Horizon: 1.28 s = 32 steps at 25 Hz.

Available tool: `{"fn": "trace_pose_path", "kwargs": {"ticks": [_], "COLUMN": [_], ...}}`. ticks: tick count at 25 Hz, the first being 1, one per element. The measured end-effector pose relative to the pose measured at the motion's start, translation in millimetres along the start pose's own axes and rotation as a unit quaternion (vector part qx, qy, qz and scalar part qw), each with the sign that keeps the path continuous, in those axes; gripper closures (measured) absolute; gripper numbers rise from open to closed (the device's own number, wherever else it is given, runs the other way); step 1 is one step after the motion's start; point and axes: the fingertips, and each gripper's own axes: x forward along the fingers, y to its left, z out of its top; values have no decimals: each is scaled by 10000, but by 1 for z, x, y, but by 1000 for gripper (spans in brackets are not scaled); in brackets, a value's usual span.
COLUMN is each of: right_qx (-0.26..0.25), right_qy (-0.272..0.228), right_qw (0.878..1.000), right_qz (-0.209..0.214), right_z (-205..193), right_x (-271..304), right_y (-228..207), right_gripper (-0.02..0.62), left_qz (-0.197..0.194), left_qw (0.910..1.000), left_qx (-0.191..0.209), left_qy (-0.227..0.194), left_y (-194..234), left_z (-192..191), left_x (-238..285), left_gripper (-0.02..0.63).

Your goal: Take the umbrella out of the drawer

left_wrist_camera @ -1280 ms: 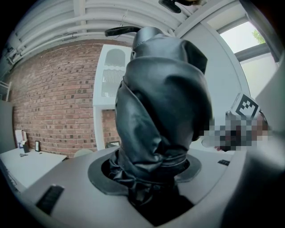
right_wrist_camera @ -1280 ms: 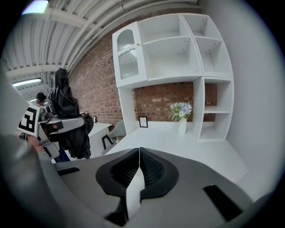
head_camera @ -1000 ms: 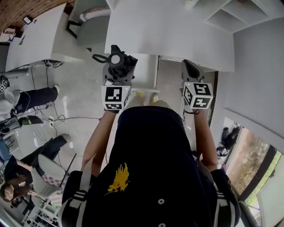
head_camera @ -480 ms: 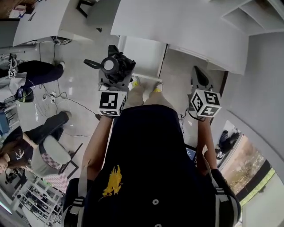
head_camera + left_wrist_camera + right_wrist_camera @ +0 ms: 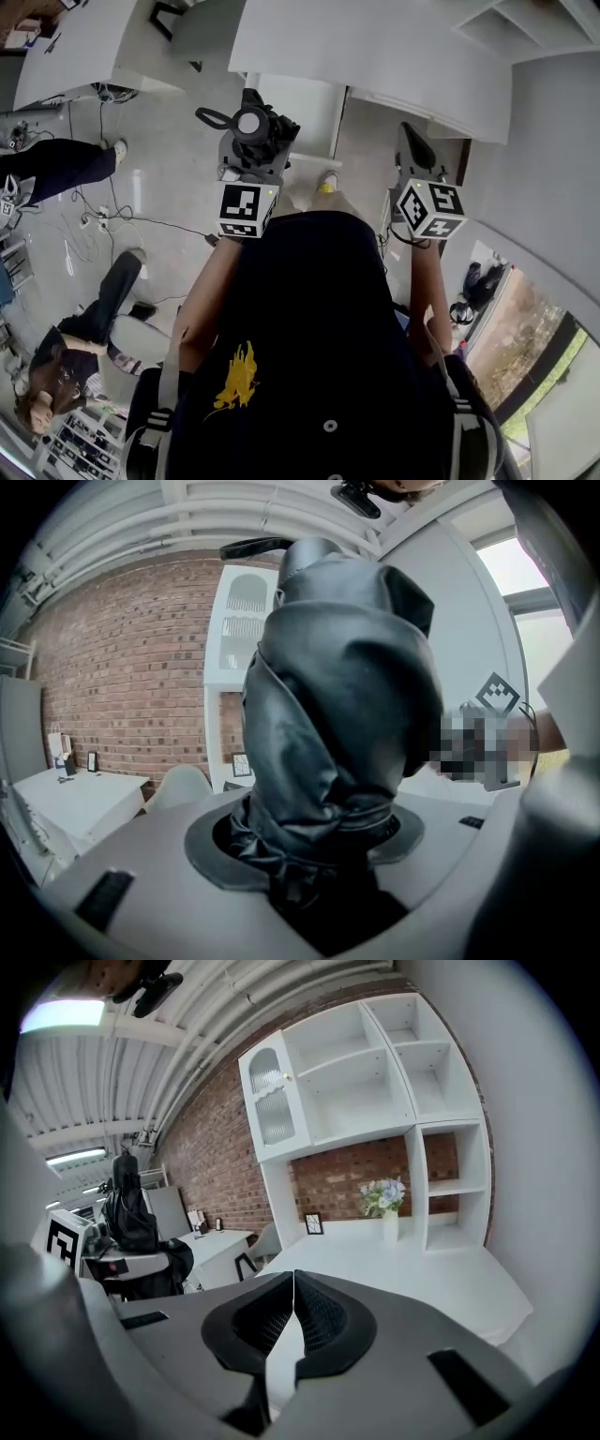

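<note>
- Standing upright, the black umbrella [image 5: 337, 714] is pinched by the left hand-held gripper [image 5: 251, 150].
- The right hand-held gripper [image 5: 292, 1309] is seen pressed together, empty, near the white table [image 5: 375, 47].

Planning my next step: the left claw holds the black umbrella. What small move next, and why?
Probably ease the left claw forward over the white desk to set the umbrella down: it is gripped, lifted free, and the right claw is shut and empty.
</note>
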Motion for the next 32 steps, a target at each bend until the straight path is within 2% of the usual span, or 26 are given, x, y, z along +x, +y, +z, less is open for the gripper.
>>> {"fn": "trace_pose_path", "kwargs": {"ticks": [4,9,15,23,27,32], "right_qx": [-59,-318,-640,-633,-459,-592], "right_qy": [-95,-104,-170,-39,-69,14], "right_qw": [9999,9994,9968,9972,9983,9975], "right_qz": [55,108,451,398,352,392], "right_z": [8,31,52,43,48,48], "right_x": [-5,12,20,8,14,26], "right_y": [20,39,65,63,64,66], "right_gripper": [568,568,568,568,567,567], "left_qz": [-273,-468,-555,-697,-751,-803], "left_qw": [9995,9988,9983,9974,9970,9966], "left_qx": [118,-117,-76,-169,-180,-174], "left_qy": [-53,-35,-138,-116,-79,-46], "left_y": [2,26,31,15,18,21], "left_z": [1,0,11,3,2,-1], "left_x": [-6,4,4,0,0,4], "left_gripper": [341,339,338,339,339,339]}}
